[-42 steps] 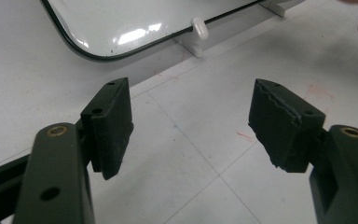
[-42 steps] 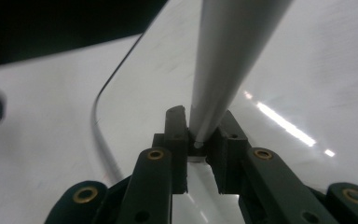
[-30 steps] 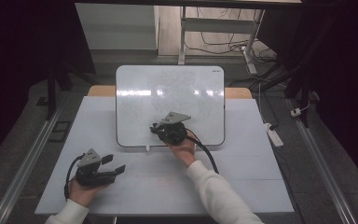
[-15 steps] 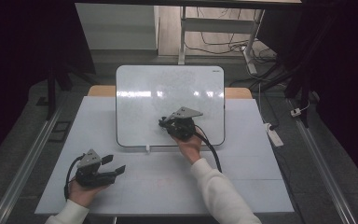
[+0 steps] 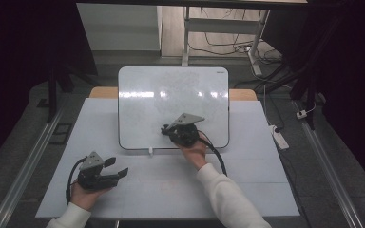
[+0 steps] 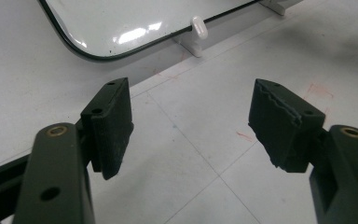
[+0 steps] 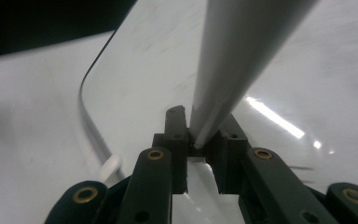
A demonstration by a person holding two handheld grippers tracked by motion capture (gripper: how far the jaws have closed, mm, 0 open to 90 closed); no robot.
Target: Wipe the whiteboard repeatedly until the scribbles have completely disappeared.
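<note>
A white whiteboard [image 5: 171, 95] with a black rim lies at the back of the table. My right gripper [image 5: 167, 129] hovers over its lower middle, shut on a pale grey pen-like stick [image 7: 242, 56] that rises from between the jaws across the board [image 7: 317, 107]. Whether the stick's tip touches the board, I cannot tell. My left gripper [image 5: 116, 169] rests at the front left, off the board, jaws wide open and nothing between them [image 6: 191, 116]. The board's rounded corner [image 6: 121, 23] and a small white foot [image 6: 199, 28] lie ahead of it.
The pale table cover [image 5: 171, 194] runs from the board to the front edge. A white power strip [image 5: 279, 137] lies on the floor to the right. Metal rails [image 5: 24, 166] run along both sides, and desk legs with cables [image 5: 218, 42] stand behind.
My right gripper has shifted a little to the right over the board's lower part with the stick in it. The left gripper has stayed put.
</note>
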